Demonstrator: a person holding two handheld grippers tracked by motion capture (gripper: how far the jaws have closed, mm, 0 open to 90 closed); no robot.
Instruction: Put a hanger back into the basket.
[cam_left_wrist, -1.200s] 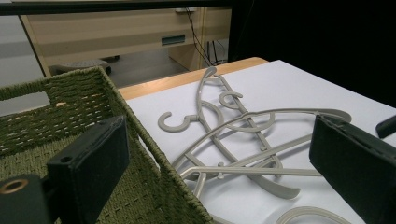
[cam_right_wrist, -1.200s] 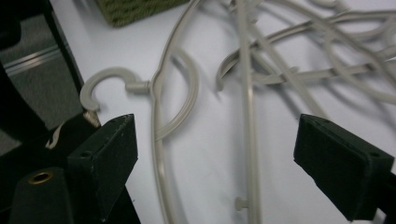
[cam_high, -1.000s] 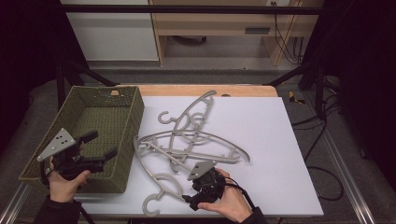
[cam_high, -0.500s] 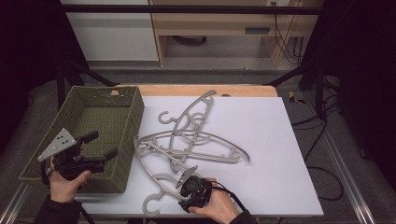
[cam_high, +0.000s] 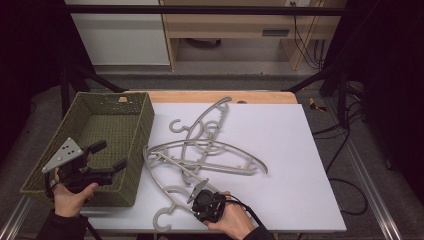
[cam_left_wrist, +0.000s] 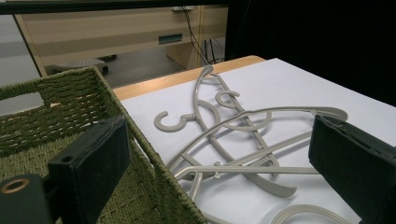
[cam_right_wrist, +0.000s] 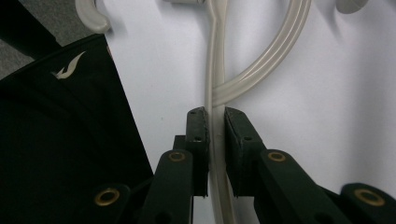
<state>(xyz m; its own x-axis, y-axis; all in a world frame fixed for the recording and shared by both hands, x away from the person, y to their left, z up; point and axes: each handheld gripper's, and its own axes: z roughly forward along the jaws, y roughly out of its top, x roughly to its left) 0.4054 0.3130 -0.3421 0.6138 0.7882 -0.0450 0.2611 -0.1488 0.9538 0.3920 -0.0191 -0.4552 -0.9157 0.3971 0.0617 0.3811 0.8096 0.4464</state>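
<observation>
- The nearest hanger (cam_high: 172, 192), pale grey plastic, lay flat on the white table (cam_high: 300, 165) just right of the basket (cam_high: 132, 145), its hook at the table's near edge.
- The right gripper (cam_high: 199, 194) had just been closing, and its 2 jaws stood clamped on the hanger's thin bar (cam_right_wrist: 215, 140), the pads pressing either side where the bar meets a curved loop.
- The step in hand was, by my judgement, the grasp itself: the hanger was pinched but not yet lifted off the sheet.
- The next move likely called for a straight lift, then a carry left over the basket's rim, minding that this hanger's arm seemed tucked among the 2 other hangers (cam_high: 210, 150) farther from the basket's near corner.
- The left gripper (cam_high: 106, 156) hovered over the basket's right wall, jaws wide apart with nothing between them.
- The basket was green, woven, and looked empty inside.
- Farthest from the basket's near end lay the third hanger (cam_left_wrist: 205, 100), hook toward the basket.
</observation>
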